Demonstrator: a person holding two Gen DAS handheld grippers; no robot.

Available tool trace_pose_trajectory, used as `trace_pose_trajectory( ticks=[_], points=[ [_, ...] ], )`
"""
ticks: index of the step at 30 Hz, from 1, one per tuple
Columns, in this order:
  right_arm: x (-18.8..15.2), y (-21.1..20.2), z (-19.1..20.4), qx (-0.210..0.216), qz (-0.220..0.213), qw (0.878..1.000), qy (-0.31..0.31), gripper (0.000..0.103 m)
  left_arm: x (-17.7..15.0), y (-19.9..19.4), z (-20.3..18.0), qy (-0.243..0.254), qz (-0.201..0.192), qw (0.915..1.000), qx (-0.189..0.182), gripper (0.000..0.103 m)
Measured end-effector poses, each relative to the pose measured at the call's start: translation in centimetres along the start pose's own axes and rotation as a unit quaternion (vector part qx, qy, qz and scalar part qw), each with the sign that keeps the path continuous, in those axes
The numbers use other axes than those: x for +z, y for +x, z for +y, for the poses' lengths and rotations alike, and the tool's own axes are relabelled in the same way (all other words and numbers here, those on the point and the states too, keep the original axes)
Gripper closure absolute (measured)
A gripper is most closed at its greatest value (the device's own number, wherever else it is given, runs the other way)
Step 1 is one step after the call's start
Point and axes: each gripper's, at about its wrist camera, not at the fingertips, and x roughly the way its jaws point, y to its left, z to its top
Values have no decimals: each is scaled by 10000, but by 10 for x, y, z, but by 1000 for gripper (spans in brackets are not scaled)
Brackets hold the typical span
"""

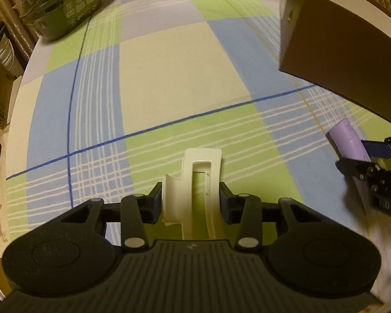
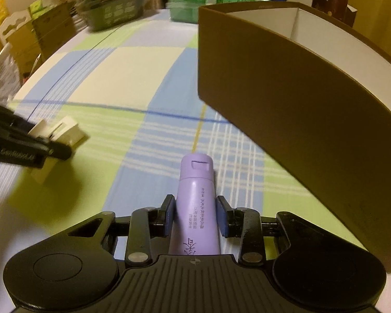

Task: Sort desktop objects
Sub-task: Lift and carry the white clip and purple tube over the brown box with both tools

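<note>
Jaws of the left gripper are clamping a cream plastic piece from both sides; it is a flat, hollowed frame with a rectangular cut-out near its far end and a curled flap on its left edge, and it is pointing forward over the checked cloth that is covering the worktop. Jaws of the right gripper are closing on a lilac tube, a smooth cylinder with a slightly wider cap, a small notch in that cap and dark printed characters running along its body. Its cap is pointing away from the camera, near the brown box, whose white inside is showing a divider. From the right wrist view, the left gripper is appearing at the far left with the cream piece, well apart from the tube.
</note>
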Motion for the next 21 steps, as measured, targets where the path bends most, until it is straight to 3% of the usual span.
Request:
trace_pose_trajectory(
  ticks=[21],
  points=[
    [-63, -57, -34, 111, 319, 9993, 148, 72, -34, -19, -75, 711, 25, 9965, -432, 66]
  ],
)
